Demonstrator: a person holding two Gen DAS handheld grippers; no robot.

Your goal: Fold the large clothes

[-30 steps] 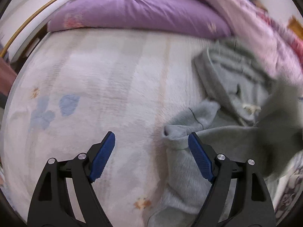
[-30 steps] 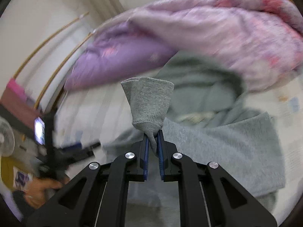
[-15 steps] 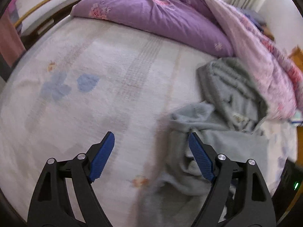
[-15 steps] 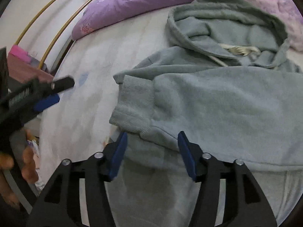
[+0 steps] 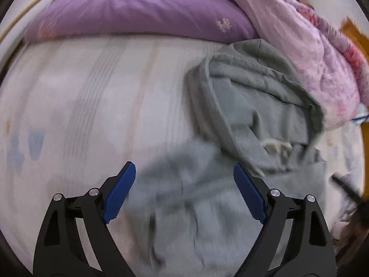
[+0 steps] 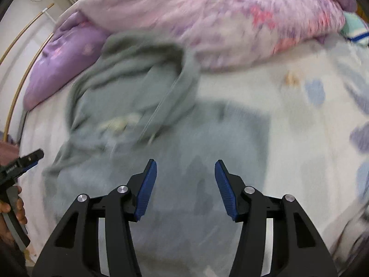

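Note:
A grey hoodie (image 5: 253,106) lies on the bed with its hood toward the pillows and a pale drawstring (image 5: 274,146) at the neck. My left gripper (image 5: 183,165) hangs open over the hoodie's left shoulder, and the fabric below is blurred. In the right wrist view the hoodie (image 6: 129,97) spreads under my right gripper (image 6: 185,161). Its jaws stand apart and are closing, with only the flat body cloth beneath and nothing pinched. The left gripper (image 6: 30,159) shows at the left edge of that view, held by a hand (image 6: 11,207).
A purple duvet (image 5: 138,11) and a pink flowered quilt (image 6: 230,18) are piled along the far side, touching the hood. The pale printed bedsheet (image 5: 80,92) lies bare to the left. Curved wooden rails (image 6: 18,83) run along the bed's left edge.
My right gripper let go of the grey sleeve cuff, opened, and swung down over the hoodie's body. The left gripper moved right, from beside the hoodie to over its shoulder.

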